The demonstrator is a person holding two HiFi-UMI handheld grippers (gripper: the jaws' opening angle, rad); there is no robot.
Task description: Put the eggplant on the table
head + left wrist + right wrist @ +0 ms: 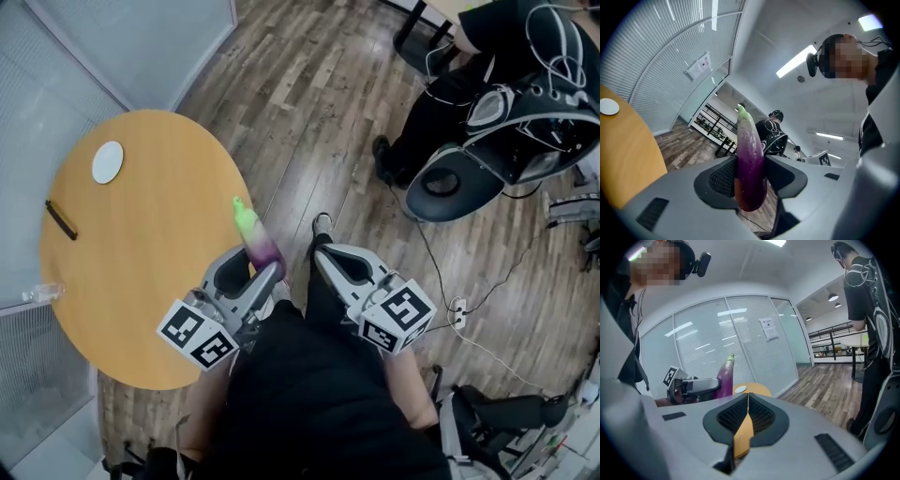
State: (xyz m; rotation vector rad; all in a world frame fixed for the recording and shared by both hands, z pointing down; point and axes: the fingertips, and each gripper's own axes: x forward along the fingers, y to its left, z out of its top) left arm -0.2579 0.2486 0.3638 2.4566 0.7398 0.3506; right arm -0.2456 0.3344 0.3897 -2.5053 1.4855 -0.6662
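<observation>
A purple eggplant [255, 234] with a green tip stands up out of my left gripper [251, 267], just past the right edge of the round wooden table [141, 234]. In the left gripper view the pads [719, 178] press on both sides of the eggplant [750, 154], which points upward with its brownish base low between them. My right gripper [323, 255] is beside it to the right, over the floor. In the right gripper view the right gripper [747, 401] has its pads together with nothing between them. The eggplant [725, 376] and the table [754, 389] show beyond it.
On the table lie a white disc [108, 161] and a black stick-like object [61, 220], with a clear bottle [42, 293] at its left edge. Glass partitions stand behind the table. A person [450, 94] with black equipment and floor cables [469, 309] is at the upper right.
</observation>
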